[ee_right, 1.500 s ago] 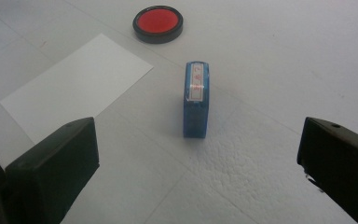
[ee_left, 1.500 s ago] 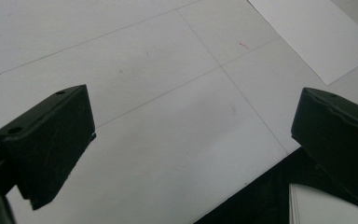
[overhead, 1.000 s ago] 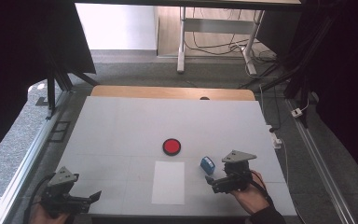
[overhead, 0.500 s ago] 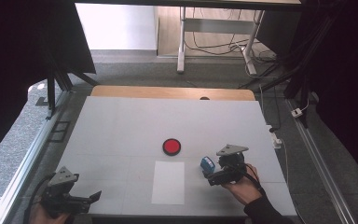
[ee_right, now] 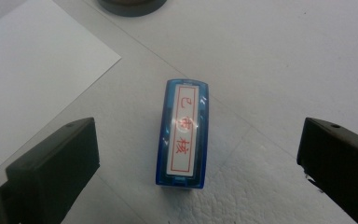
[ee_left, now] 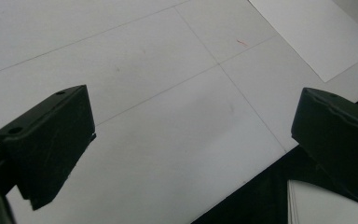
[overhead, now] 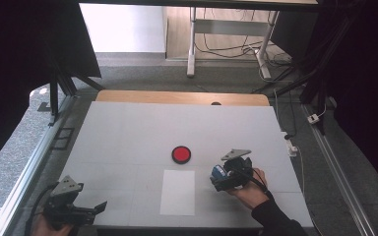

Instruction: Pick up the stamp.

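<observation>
A small blue stamp (ee_right: 182, 133) with a white label and red characters stands on the white table, centred between the wide-apart jaws of my right gripper (ee_right: 196, 163). From above, the blue stamp (overhead: 219, 171) peeks out at the left of the right gripper (overhead: 221, 178), which hovers over it, open. A white sheet of paper (overhead: 177, 191) lies just left of it, and a red round pad (overhead: 181, 154) sits beyond the sheet. My left gripper (overhead: 96, 209) rests open at the table's front left edge, holding nothing; the left gripper (ee_left: 191, 140) looks down on bare table.
The table's front edge (ee_left: 242, 191) runs under the left gripper's jaws. A wooden strip (overhead: 182, 97) borders the table's far side. Metal rails (overhead: 29, 167) flank the table left and right. Cables (overhead: 295, 142) hang off the right side.
My right gripper has moved forward and left, from beside the blue stamp to over it with its jaws on either side. The left gripper has stayed put.
</observation>
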`<action>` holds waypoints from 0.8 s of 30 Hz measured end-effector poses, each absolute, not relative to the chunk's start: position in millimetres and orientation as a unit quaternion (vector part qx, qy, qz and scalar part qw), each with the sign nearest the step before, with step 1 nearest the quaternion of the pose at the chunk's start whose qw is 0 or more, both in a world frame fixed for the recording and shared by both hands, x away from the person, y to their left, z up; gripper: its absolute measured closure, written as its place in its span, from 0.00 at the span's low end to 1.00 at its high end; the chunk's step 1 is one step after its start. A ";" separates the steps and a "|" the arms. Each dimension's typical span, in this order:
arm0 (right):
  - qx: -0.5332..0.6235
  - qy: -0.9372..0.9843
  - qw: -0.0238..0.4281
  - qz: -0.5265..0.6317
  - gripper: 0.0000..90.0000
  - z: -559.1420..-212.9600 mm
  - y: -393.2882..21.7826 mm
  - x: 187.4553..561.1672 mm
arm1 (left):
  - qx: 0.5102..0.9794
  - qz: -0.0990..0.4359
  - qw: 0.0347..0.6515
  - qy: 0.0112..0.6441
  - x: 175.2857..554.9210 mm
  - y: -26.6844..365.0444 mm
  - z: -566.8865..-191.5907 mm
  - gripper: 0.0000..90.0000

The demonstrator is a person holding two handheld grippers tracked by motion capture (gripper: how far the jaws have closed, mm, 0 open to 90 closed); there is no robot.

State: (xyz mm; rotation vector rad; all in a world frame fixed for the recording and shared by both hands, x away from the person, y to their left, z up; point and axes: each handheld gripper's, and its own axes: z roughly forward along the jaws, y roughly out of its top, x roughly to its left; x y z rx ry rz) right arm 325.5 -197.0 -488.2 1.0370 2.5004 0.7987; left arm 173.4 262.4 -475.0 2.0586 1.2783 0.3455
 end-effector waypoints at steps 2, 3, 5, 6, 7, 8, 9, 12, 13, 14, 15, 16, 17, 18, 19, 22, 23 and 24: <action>0.361 0.875 0.159 0.280 0.11 -486.9 -196.6 325.8 | 0.792 0.132 0.339 0.490 173.5 262.0 -475.1 0.00; 0.359 0.875 0.160 0.284 0.14 -486.6 -196.4 326.1 | 0.792 0.133 0.339 0.490 173.3 261.5 -475.2 0.00; 0.358 0.875 0.159 0.284 0.20 -486.0 -195.8 326.9 | 0.792 0.134 0.338 0.490 173.2 261.3 -475.2 0.00; 0.358 0.875 0.157 0.285 0.23 -485.8 -195.4 327.2 | 0.792 0.134 0.338 0.490 173.2 261.3 -475.2 0.00; 0.357 0.876 0.156 0.285 0.26 -485.1 -195.5 327.5 | 0.792 0.134 0.338 0.490 173.1 261.3 -475.2 0.00; 0.356 0.877 0.154 0.285 0.30 -484.4 -195.3 327.7 | 0.793 0.133 0.339 0.488 173.1 261.5 -475.1 0.00; 0.354 0.876 0.153 0.288 0.34 -484.0 -195.2 328.0 | 0.793 0.133 0.339 0.488 173.1 261.5 -475.1 0.00; 0.351 0.879 0.149 0.285 0.45 -482.5 -195.0 328.1 | 0.795 0.134 0.337 0.487 173.2 261.1 -475.1 0.00; 0.349 0.880 0.148 0.285 0.49 -482.0 -194.7 328.1 | 0.795 0.134 0.337 0.486 173.2 260.9 -475.1 0.00; 0.349 0.881 0.145 0.286 0.52 -481.8 -194.4 328.0 | 0.795 0.134 0.336 0.486 173.2 260.8 -475.1 0.00; 0.348 0.881 0.143 0.286 0.54 -481.8 -194.1 328.1 | 0.796 0.135 0.336 0.485 173.1 260.6 -475.1 0.00; 0.346 0.883 0.140 0.285 0.57 -481.9 -193.9 328.2 | 0.796 0.135 0.336 0.485 173.2 260.6 -475.1 0.00; 0.346 0.883 0.139 0.284 0.59 -481.9 -193.6 328.0 | 0.796 0.135 0.336 0.485 173.2 260.6 -475.1 0.00; 0.346 0.884 0.139 0.281 0.61 -481.8 -193.4 328.1 | 0.796 0.134 0.336 0.485 173.1 260.4 -475.2 0.00; 0.346 0.884 0.138 0.282 0.63 -481.5 -193.4 328.1 | 0.796 0.135 0.335 0.485 173.0 260.2 -475.3 0.00; 0.346 0.883 0.140 0.283 0.71 -479.8 -193.7 327.8 | 0.798 0.136 0.333 0.483 173.0 259.6 -475.3 0.00; 0.347 0.883 0.140 0.284 0.75 -479.4 -193.9 327.7 | 0.798 0.136 0.333 0.483 173.0 259.6 -475.3 0.00; 0.349 0.882 0.137 0.285 0.78 -479.3 -193.7 327.7 | 0.799 0.137 0.332 0.483 173.0 259.5 -475.2 0.00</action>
